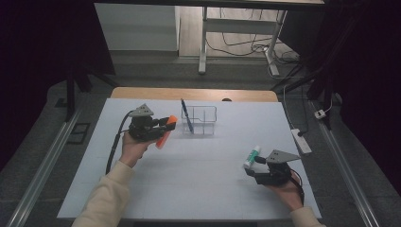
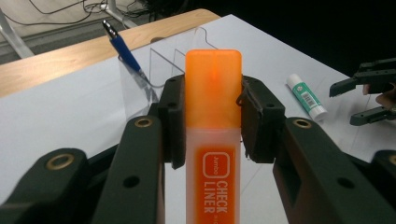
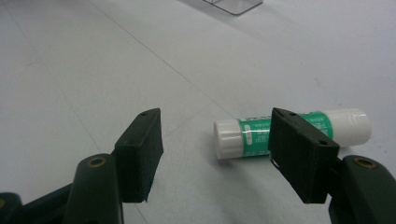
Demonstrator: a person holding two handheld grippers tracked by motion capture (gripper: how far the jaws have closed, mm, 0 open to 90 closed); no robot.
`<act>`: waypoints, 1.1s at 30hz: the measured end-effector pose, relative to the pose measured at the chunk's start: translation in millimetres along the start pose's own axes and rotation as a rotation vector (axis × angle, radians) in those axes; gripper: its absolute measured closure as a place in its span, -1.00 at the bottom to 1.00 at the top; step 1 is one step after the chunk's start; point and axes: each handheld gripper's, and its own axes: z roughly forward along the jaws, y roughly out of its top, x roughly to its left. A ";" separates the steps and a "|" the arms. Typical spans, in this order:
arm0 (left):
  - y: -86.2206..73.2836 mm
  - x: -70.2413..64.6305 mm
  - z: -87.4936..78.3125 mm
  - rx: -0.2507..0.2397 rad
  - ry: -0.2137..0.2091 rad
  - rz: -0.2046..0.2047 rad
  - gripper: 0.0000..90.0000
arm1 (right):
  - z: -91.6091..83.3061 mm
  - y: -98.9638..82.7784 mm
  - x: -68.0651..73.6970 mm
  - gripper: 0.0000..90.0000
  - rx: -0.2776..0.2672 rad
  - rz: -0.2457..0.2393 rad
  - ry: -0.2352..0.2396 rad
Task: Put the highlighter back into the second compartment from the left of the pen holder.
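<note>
In left gripper (image 2: 212, 121), flat translucent-orange highlighter (image 2: 213, 93)

White table (image 1: 189, 179) is carrying two things. Clear compartment holder (image 1: 204, 121) is sitting toward 12 o'clock of centre, a blue pen (image 1: 187, 116) leaning in its leftmost compartment. Green-and-white glue stick (image 1: 252, 156) is lying flat at about 4 o'clock, well apart from the holder.
</note>
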 end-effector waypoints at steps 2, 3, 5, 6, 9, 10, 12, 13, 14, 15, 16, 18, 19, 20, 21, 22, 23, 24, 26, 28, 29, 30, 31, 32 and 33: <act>4.9 1.0 1.8 -0.003 -0.006 -0.001 0.44 | 0.0 -0.1 -0.3 -0.23 0.000 0.000 -0.001; 7.5 1.7 2.4 -0.005 -0.007 -0.001 0.44 | 0.0 -0.1 -0.3 -0.23 0.002 0.003 0.001; 12.3 2.8 3.6 -0.012 -0.005 -0.003 0.44 | 0.5 -0.1 -0.1 -0.23 0.002 0.002 -0.002; 14.4 3.2 4.3 -0.014 -0.005 -0.004 0.44 | 0.8 -0.2 0.0 -0.23 0.002 0.002 -0.001; 20.2 3.6 7.0 -0.016 -0.007 -0.001 0.44 | 1.1 -0.2 0.1 -0.23 0.005 0.000 -0.001; 21.8 3.2 8.0 -0.018 -0.006 0.001 0.44 | 1.0 -0.2 0.1 -0.23 0.005 0.000 -0.002; 24.9 2.5 9.2 -0.023 -0.007 0.004 0.44 | 0.3 -0.2 -0.5 -0.23 0.001 0.006 -0.003; 26.4 2.3 9.6 -0.027 -0.011 0.002 0.44 | -0.4 -0.1 -0.7 -0.23 0.001 0.007 -0.005; 27.9 2.2 10.3 -0.031 -0.017 0.000 0.44 | -0.8 -0.1 -0.9 -0.23 -0.002 0.007 -0.006; 29.4 2.2 11.1 -0.033 -0.017 -0.001 0.44 | -1.2 0.0 -1.0 -0.23 -0.004 0.009 -0.006; 30.8 2.3 12.0 -0.034 -0.018 0.000 0.44 | -1.3 -0.1 -1.1 -0.23 -0.006 0.011 -0.006; 33.6 2.2 14.2 -0.032 -0.017 0.002 0.44 | -0.8 -0.2 -1.3 -0.23 -0.004 0.009 -0.007; 34.7 2.3 15.3 -0.032 -0.016 0.003 0.44 | -0.5 -0.3 -1.3 -0.23 -0.001 0.007 -0.006; 35.9 2.6 16.5 -0.031 -0.015 0.005 0.44 | -0.2 -0.3 -1.2 -0.23 0.000 0.007 -0.006; 36.9 2.9 17.9 -0.032 -0.015 0.004 0.44 | -0.2 -0.3 -1.2 -0.23 0.002 0.006 -0.005; 37.9 3.2 19.4 -0.033 -0.016 0.001 0.44 | -0.2 -0.4 -1.3 -0.23 0.001 0.006 -0.006; 39.0 3.5 20.7 -0.032 -0.019 -0.002 0.44 | -0.2 -0.5 -1.5 -0.23 -0.001 0.008 -0.004; 40.1 3.8 21.9 -0.032 -0.020 -0.002 0.44 | -0.6 -0.6 -1.7 -0.23 0.000 0.010 -0.006; 42.5 3.4 24.2 -0.034 -0.018 -0.003 0.44 | -0.9 -0.7 -1.9 -0.23 -0.004 0.014 -0.005; 45.0 3.0 26.4 -0.034 -0.018 0.001 0.44 | -0.9 -0.7 -1.7 -0.23 -0.004 0.012 -0.005; 46.1 2.4 27.5 -0.034 -0.015 0.003 0.44 | -0.9 -0.6 -1.5 -0.23 -0.002 0.010 -0.006; 47.4 2.0 28.6 -0.034 -0.013 0.006 0.44 | -0.6 -0.6 -1.4 -0.23 -0.003 0.009 -0.006; 48.7 1.8 29.6 -0.033 -0.012 0.009 0.44 | -0.4 -0.7 -1.4 -0.23 -0.002 0.008 -0.004; 49.9 1.6 30.7 -0.033 -0.011 0.010 0.44 | -0.3 -0.7 -1.4 -0.23 0.000 0.009 -0.003; 51.1 1.5 31.9 -0.034 -0.011 0.009 0.44 | -0.1 -0.8 -1.4 -0.23 0.001 0.010 -0.003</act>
